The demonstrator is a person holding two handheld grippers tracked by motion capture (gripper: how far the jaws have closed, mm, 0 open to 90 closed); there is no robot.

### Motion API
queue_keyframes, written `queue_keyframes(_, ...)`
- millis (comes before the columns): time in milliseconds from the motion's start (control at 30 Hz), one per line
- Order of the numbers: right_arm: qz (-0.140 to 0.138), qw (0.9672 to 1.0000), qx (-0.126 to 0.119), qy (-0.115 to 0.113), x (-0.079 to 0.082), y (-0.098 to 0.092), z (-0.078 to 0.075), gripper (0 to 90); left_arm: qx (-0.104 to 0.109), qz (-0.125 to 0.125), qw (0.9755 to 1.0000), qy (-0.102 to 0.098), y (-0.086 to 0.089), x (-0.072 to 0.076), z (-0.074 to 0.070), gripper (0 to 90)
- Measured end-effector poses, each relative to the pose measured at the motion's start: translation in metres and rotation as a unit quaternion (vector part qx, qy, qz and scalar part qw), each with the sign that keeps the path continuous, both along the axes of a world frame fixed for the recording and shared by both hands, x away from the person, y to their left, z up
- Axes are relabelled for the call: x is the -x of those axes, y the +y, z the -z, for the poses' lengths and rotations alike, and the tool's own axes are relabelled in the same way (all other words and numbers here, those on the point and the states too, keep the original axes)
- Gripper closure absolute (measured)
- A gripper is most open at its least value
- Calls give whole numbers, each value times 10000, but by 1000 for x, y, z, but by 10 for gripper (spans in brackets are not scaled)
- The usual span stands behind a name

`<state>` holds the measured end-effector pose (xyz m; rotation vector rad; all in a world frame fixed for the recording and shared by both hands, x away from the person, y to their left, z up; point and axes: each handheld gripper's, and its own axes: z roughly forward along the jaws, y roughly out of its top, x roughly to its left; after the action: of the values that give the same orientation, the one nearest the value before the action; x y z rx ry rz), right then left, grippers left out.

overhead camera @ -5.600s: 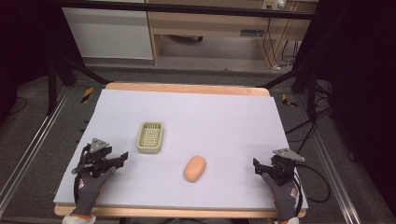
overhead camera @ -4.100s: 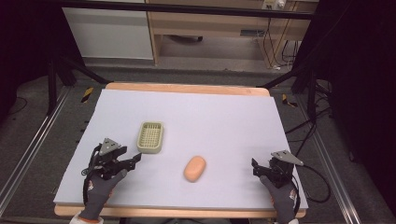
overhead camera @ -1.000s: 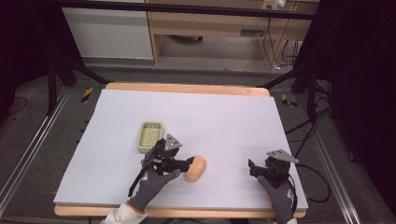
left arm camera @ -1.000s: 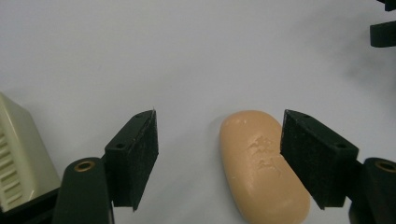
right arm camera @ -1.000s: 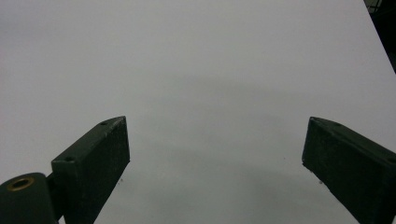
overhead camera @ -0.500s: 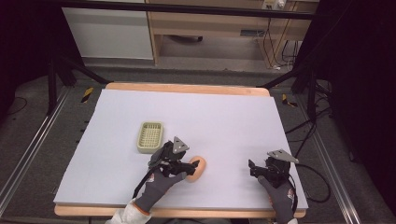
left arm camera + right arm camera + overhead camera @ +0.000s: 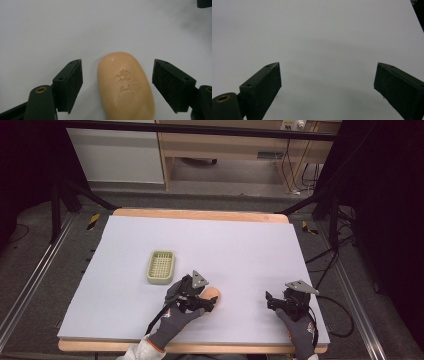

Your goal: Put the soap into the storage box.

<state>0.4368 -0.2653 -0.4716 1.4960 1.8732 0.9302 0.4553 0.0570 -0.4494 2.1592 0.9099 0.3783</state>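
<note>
- Left hand-held gripper (image 7: 207, 301): down at the near middle of the tabletop (image 7: 240, 245), jaws spread wide around a bar of soap (image 7: 212, 295).
- Left gripper view: the soap (image 7: 125, 85) lies lengthwise between the two black jaws, with a gap of bare white surface on each side. Neither pad touches it.
- Soap: pale orange, oval, with a stamped mark on its upper face. It lies flat on the white sheet, the far rounded end reaching a little past the jaw tips.
- High view: only the far end of the soap shows beyond the left hand-held gripper; the gloved left hand (image 7: 172, 320) comes in from the near edge.
- Soap dish (image 7: 161, 266): small, pale green, slotted bottom. It sits just up and to the left of the left hand-held gripper, apart from the soap.
- Right hand-held gripper (image 7: 271, 301): near the right front of the tabletop, well apart from the soap, held in a gloved right hand (image 7: 298, 327).
- Right gripper view: its jaws stand far apart with plain white surface between them.
</note>
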Motion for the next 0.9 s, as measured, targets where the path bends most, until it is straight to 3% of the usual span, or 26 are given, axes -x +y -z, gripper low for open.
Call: queue_keyframes(900, -20, 10000, 31, 44, -1, 1, 1, 77, -272, 105, 9993, 240, -13, -1, 19, 240)
